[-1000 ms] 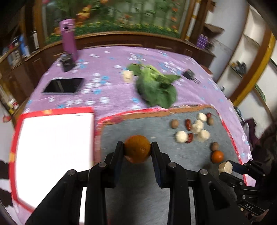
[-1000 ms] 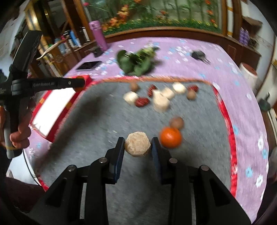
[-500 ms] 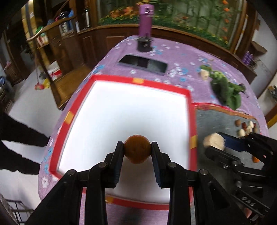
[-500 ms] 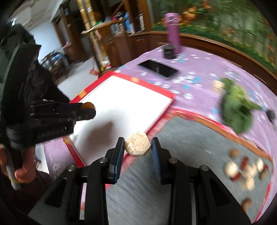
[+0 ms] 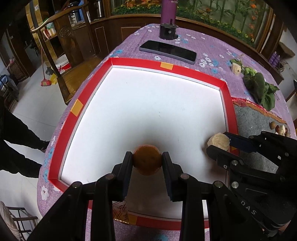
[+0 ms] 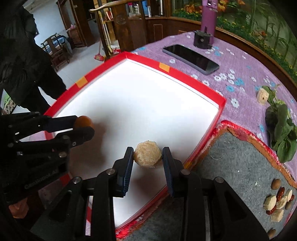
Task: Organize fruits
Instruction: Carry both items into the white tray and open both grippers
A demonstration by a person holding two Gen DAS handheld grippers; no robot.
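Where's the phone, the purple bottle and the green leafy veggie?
phone [image 5: 168,49]: left wrist view, middle of its dark screen.
purple bottle [image 6: 209,16]: right wrist view, its body.
green leafy veggie [image 6: 282,137]: right wrist view, a big leaf.

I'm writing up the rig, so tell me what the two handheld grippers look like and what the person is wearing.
Both the left gripper and right gripper are matte black linkage frames with silver pivot bolts and dark blue ribbed pads on the jaws. The right one's side carries white lettering, "DAS"; the left's has faint grey lettering. The person wears dark, black-looking clothing.
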